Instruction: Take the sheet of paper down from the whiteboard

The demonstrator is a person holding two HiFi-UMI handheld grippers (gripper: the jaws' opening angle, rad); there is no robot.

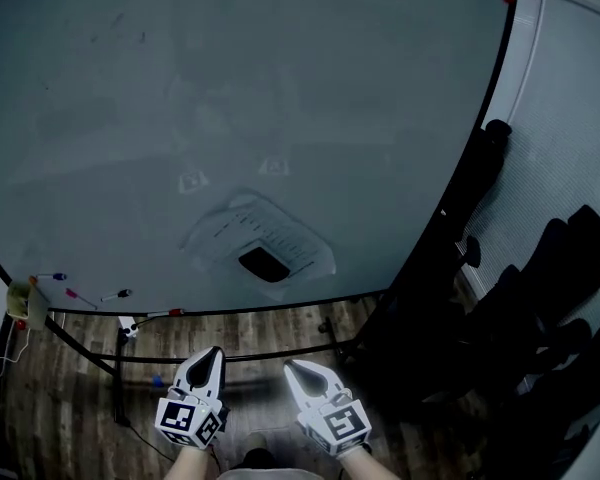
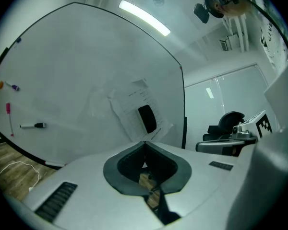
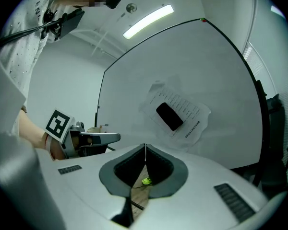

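Sheet of paper (image 1: 265,238) sits low-centre on the whiteboard (image 1: 230,78), pinned by a black block (image 1: 264,263). Bare board all round it; black chairs (image 1: 555,288) crowd the right. Left hand-held gripper (image 1: 215,352) and right hand-held gripper (image 1: 291,366) are level on the near side, jaws closed, empty.

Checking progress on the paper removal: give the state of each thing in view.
sheet of paper: wrinkled, on the whiteboard, not yet taken down.
black eraser: sitting on the paper's lower part.
left claw: shut, empty, short of the board.
right claw: shut, empty, short of the board.
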